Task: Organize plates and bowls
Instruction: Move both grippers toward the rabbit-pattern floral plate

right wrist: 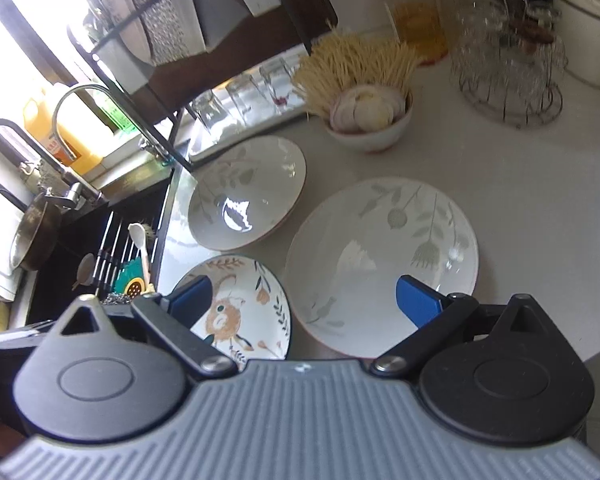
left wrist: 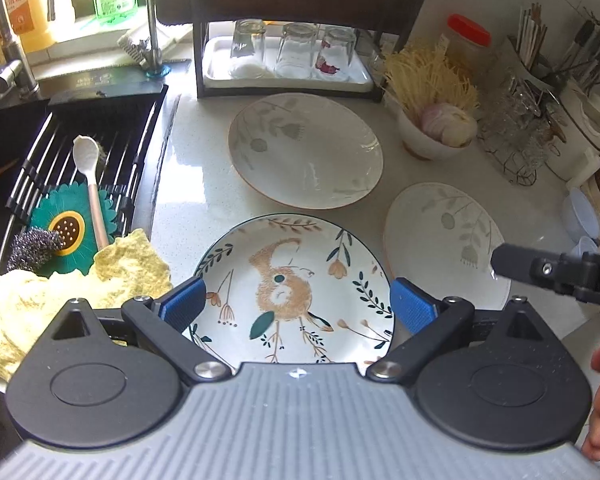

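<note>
I see left gripper point(left wrist: 298, 306) fingers wide apart, empty, over bird plate point(left wrist: 294, 288) | right gripper point(right wrist: 304, 300) fingers apart, empty, leaf plate point(right wrist: 382, 266) at 12 o'clock

bird plate point(left wrist: 292, 288) before deep plate point(left wrist: 305, 150), sink point(left wrist: 80, 152) left

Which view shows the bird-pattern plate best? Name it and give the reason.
The left wrist view. There the bird-pattern plate lies centred between the open left gripper fingers, most of its painted face visible. In the right wrist view the plate sits low and to the left, partly hidden behind a finger of the open right gripper.
</note>
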Demonstrator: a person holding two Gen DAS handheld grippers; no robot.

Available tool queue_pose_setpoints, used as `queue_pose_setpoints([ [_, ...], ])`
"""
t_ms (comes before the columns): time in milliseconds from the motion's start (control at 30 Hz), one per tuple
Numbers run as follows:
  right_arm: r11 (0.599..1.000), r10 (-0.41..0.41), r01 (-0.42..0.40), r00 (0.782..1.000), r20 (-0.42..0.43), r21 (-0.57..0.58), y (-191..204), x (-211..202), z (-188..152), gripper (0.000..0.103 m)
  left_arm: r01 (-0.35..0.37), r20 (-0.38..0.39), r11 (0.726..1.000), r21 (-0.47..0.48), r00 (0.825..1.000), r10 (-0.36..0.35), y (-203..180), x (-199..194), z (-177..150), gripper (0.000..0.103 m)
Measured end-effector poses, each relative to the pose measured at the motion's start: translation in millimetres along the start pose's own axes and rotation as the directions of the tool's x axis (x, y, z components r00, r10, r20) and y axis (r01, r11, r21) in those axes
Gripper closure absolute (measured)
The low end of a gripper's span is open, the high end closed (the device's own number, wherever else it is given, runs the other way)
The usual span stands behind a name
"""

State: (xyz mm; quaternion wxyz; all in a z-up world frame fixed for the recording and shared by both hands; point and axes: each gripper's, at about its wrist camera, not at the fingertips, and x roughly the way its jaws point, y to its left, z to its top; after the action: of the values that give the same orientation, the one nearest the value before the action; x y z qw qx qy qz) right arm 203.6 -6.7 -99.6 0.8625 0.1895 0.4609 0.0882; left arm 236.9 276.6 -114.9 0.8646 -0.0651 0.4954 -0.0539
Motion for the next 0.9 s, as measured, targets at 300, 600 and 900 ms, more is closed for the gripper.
queue_pose_setpoints([
  [300, 0.989, 0.023, -0.004, 0.991, -0.129, 0.147, -7.8, 35.2, -8.5, 0.018, -0.039, -0.074, 0.999, -0.005, 0.997, 0.039, 41.6, 30.4, 7.2, 0.008],
  [600, 0.972, 0.046, 0.012, 0.97, -0.239, 0.236, -13.1, 55.0, -24.0, 0.032, -0.008, -0.21, 1.0, 0.027, 0.978, 0.013, 62.2, 68.9, 7.8, 0.017],
  [900, 0.954, 0.138, -0.057, 0.955, -0.261, 0.294, -1.9, 72.9, -42.3, 0.034, 0.047, -0.233, 0.998, 0.039, 0.972, -0.037, 75.1, 79.9, 12.1, 0.017],
])
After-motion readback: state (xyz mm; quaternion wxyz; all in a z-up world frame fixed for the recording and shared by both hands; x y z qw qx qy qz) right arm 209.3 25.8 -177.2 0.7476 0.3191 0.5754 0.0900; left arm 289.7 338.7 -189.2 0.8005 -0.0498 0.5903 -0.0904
